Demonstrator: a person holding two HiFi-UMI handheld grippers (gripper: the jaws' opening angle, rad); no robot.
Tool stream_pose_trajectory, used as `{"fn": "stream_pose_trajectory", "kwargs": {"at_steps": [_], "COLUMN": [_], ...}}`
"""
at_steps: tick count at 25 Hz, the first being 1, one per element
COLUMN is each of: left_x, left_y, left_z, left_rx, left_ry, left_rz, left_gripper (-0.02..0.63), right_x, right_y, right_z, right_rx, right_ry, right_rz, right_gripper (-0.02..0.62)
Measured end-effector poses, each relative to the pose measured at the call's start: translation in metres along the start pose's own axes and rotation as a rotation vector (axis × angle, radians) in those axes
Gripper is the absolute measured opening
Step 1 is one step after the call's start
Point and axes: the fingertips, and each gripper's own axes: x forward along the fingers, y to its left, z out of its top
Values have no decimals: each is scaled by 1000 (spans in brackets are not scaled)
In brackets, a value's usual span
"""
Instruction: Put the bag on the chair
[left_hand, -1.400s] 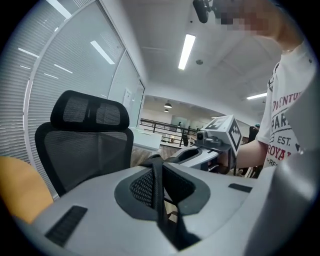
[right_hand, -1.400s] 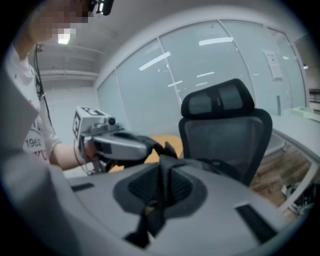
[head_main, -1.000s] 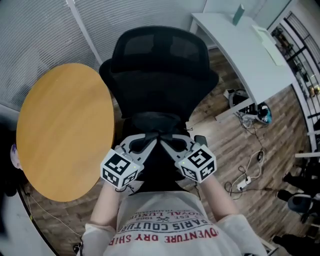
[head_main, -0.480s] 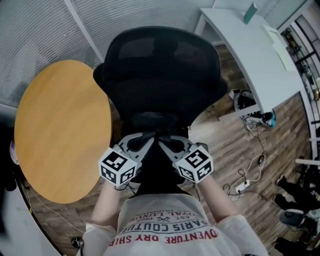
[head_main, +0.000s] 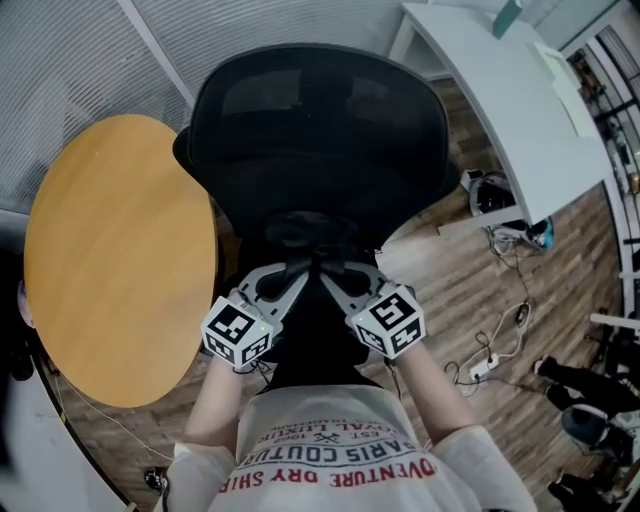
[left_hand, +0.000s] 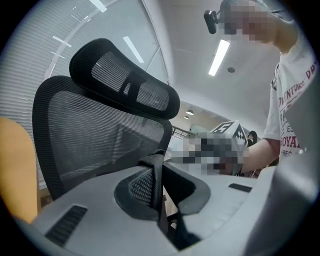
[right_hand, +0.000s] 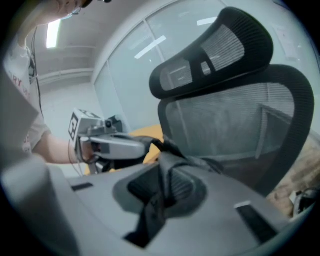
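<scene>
Black bag held by its straps on the near side of the chair

The bag (head_main: 315, 340) hangs low in the middle, just in front of the person's shirt (head_main: 335, 450) and near the backrest of the black mesh chair (head_main: 320, 130); I cannot tell if it rests on the seat. The left gripper (head_main: 303, 272) has narrow jaws that pinch a black strap (left_hand: 152, 175). The right gripper (head_main: 326, 278) has the other strap (right_hand: 167, 170) between its jaws, and these jaws are opening. The two gripper tips are close together above the bag. On the left stands a round wooden table (head_main: 110, 260), just beside the chair. Far on the right is a white desk (head_main: 510, 90), and cables (head_main: 495, 350) lie on the wooden floor (head_main: 450, 290) at the right.
</scene>
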Motion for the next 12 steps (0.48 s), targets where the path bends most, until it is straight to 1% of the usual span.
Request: {"fn": "stream_pose_trajectory", "kwargs": {"at_steps": [3, 5, 8, 12], "left_x": [6, 11, 13, 19], "left_y": [3, 2, 0, 5], "left_z": [-12, -29, -60, -94], "left_rx": [-16, -43, -108, -194], "left_ry": [20, 57, 116, 140], "left_rz": [-8, -29, -48, -27], "left_gripper": [55, 55, 58, 61], "right_x": [4, 7, 12, 21], "right_y": [-5, -8, -13, -21], "right_z": [-13, -27, -48, -68], "right_rx": [24, 43, 84, 128], "right_ry": [31, 61, 95, 113], "right_rz": [-3, -6, -12, -23], "right_gripper": [60, 60, 60, 61]}}
